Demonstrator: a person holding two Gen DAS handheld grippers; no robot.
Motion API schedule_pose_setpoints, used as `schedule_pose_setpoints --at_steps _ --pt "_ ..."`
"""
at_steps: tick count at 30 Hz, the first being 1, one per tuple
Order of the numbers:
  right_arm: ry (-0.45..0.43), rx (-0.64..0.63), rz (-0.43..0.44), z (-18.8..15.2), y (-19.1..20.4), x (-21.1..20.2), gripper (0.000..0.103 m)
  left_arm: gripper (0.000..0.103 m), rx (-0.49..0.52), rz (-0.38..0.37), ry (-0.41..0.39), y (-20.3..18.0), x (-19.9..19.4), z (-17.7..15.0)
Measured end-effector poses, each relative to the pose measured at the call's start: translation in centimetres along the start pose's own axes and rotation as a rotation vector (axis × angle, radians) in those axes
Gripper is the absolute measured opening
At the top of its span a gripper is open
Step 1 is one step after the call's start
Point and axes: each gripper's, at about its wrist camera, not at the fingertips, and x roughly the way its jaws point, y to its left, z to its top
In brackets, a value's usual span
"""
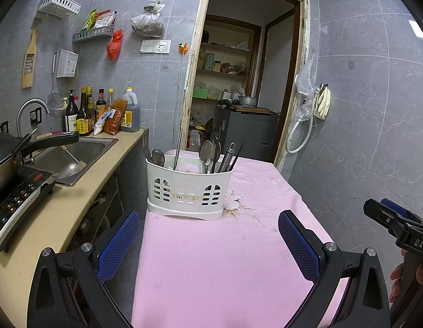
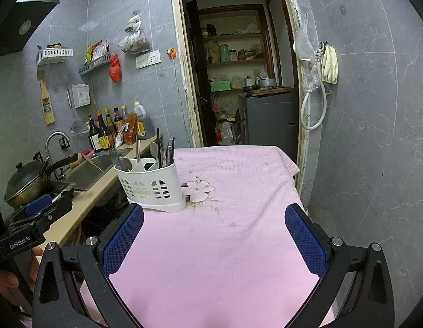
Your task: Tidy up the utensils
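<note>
Above the pink tablecloth (image 1: 211, 259), the left gripper (image 1: 208, 242) and right gripper (image 2: 214, 236) hover level, jaws spread wide, holding nothing. At twelve o'clock ahead, the white utensil caddy (image 1: 188, 191) stands upright with spoons, fork and chopsticks inside.

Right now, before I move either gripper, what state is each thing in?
left gripper: open, empty, above the pink cloth
right gripper: open, empty, above the pink cloth
white utensil caddy: upright on the pink tablecloth, holding utensils
spoon: standing bowl-up in the caddy
fork: standing tines-up in the caddy
chopsticks: standing in the caddy
wok: on the cooktop, lidded
sink: tap not visibly running
</note>
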Motion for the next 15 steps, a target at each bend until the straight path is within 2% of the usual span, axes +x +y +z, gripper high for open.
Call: schedule_pose_setpoints --at_steps 10,15 --pt "-0.001 -0.005 -0.005 -0.03 0.0 0.0 0.102 0.103 -0.007 -0.001 0.002 -0.03 0.13 -0.03" --pt "-0.001 -0.006 -0.005 -0.02 0.01 0.0 0.102 0.103 0.001 0.026 -0.001 -0.29 0.2 -0.04"
